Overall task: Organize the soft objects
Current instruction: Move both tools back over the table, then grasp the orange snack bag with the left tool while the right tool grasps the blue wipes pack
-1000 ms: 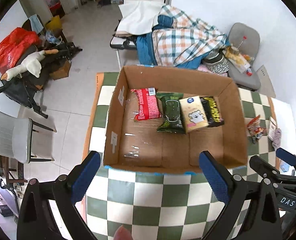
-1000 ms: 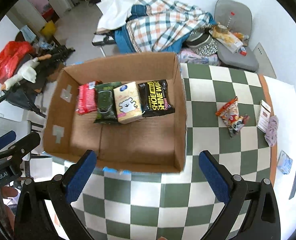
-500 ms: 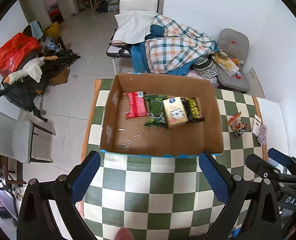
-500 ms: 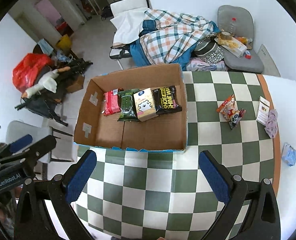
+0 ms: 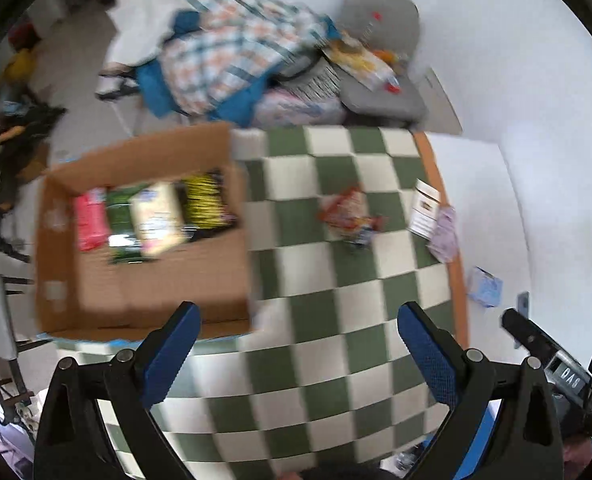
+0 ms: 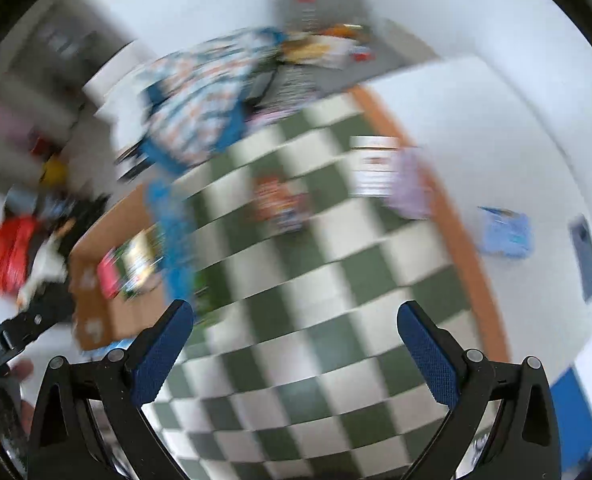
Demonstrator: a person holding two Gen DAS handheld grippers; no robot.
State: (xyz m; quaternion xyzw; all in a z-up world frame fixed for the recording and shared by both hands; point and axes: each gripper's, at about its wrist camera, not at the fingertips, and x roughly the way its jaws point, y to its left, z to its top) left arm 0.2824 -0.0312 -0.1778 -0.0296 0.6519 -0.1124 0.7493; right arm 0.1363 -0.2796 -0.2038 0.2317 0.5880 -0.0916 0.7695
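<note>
A cardboard box (image 5: 96, 304) sits on the left of the green-and-white checkered table (image 5: 328, 344). Several soft packs lie in it: a red one (image 5: 91, 220), a green one (image 5: 121, 224), a cream one (image 5: 158, 220) and a black-and-yellow one (image 5: 208, 200). A red snack bag (image 5: 346, 214) lies on the table right of the box and also shows, blurred, in the right wrist view (image 6: 280, 204). My left gripper (image 5: 296, 344) is open and empty above the table. My right gripper (image 6: 296, 344) is open and empty too.
A white card (image 5: 424, 208) and a lilac cloth (image 5: 444, 232) lie at the table's right edge. A blue packet (image 5: 484, 286) lies on the white surface beyond. A chair with plaid clothes (image 5: 232, 48) and a grey chair (image 5: 384, 92) stand behind the table.
Both views have swung to the right, from the box toward the snack bag and the table's right edge. Both are blurred by motion. Both grippers remain open.
</note>
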